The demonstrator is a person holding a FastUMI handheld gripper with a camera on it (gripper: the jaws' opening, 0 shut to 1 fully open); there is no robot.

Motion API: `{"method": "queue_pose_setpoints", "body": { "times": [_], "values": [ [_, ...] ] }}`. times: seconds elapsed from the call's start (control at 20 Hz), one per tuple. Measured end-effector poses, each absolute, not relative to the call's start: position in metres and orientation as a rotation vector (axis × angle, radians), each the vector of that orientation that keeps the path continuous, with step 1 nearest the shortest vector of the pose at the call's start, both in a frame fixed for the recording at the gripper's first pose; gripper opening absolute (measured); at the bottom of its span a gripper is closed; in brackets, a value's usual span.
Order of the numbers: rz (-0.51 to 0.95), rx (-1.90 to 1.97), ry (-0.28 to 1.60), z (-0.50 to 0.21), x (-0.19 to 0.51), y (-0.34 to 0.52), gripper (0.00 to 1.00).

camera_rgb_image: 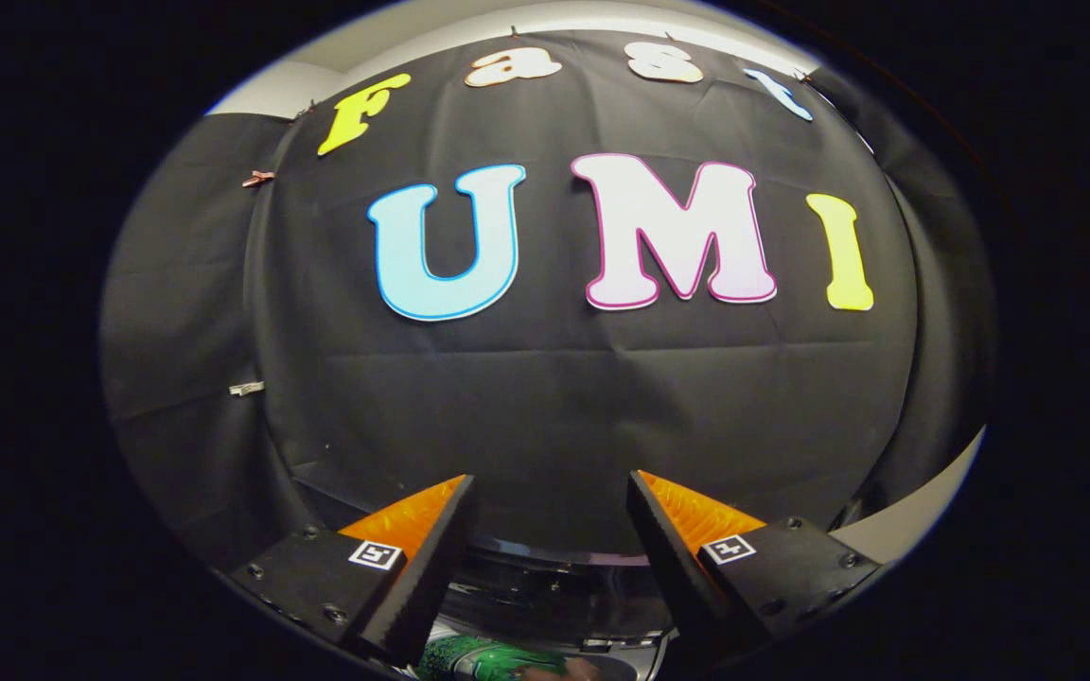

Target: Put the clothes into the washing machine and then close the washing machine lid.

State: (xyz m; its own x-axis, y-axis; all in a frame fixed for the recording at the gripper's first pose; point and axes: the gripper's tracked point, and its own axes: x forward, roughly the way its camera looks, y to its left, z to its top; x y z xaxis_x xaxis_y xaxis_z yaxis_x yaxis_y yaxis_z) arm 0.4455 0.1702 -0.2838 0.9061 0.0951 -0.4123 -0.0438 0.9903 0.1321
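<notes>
Two fingers of my claw (550, 492) stand wide apart, gripping nothing. Just below them, between their bases, lies green clothes (479, 657); beyond them sits the dark washing machine (554, 577) rim.

Green-white patterned clothes (483, 657); black booth wall (545, 397).

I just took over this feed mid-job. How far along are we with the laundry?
Nothing looks done yet. The gripper is open, its fingers holding nothing and aimed at the black cloth wall. A green patterned cloth lies low between the fingers, ungrasped. A dark curved rim, possibly the washer, lies just ahead. Grasping, loading and closing the lid all remain.
</notes>
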Motion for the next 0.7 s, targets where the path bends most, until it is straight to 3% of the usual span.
{"method": "queue_pose_setpoints", "body": {
  "times": [0.7],
  "values": [
    [0.008, 0.074, 0.550, -0.317, 0.458, 0.157, 0.99]
  ]
}}
